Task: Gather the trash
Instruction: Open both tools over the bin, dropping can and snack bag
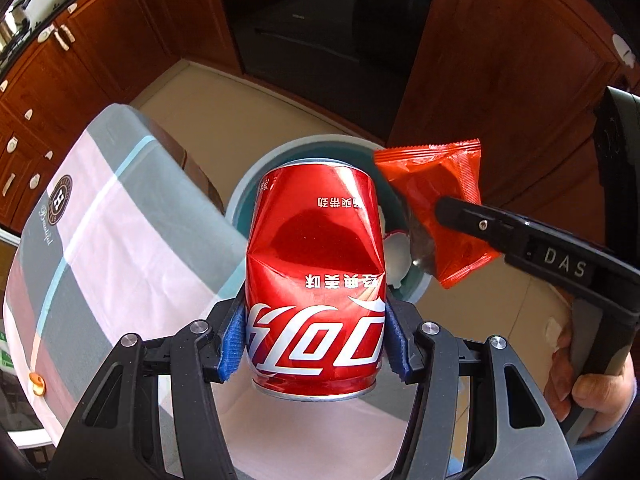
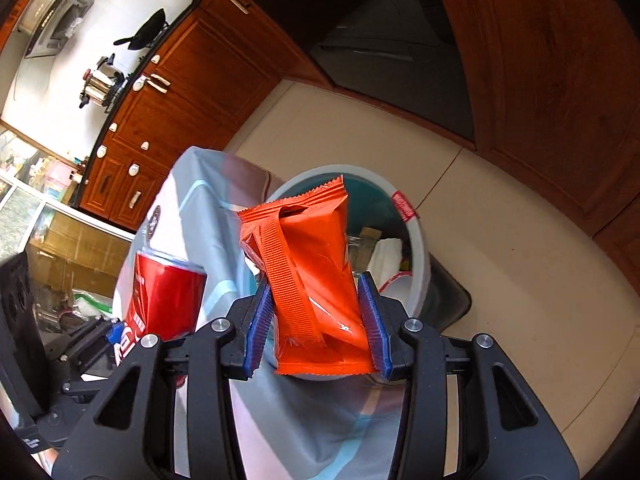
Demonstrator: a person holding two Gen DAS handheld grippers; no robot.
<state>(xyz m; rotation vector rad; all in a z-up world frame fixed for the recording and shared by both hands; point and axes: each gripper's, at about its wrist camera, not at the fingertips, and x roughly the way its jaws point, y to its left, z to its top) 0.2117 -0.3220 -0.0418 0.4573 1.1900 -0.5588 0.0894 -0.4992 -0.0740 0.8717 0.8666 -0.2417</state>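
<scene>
My left gripper is shut on a dented red Coca-Cola can, held upside down above the near rim of a round trash bin. My right gripper is shut on an orange snack wrapper, held over the bin, which has paper scraps inside. The wrapper and the right gripper show at the right of the left wrist view. The can shows at the left of the right wrist view.
A table under a striped grey, pink and white cloth stands left of the bin. Wooden kitchen cabinets and a dark oven line the back. The floor is beige tile.
</scene>
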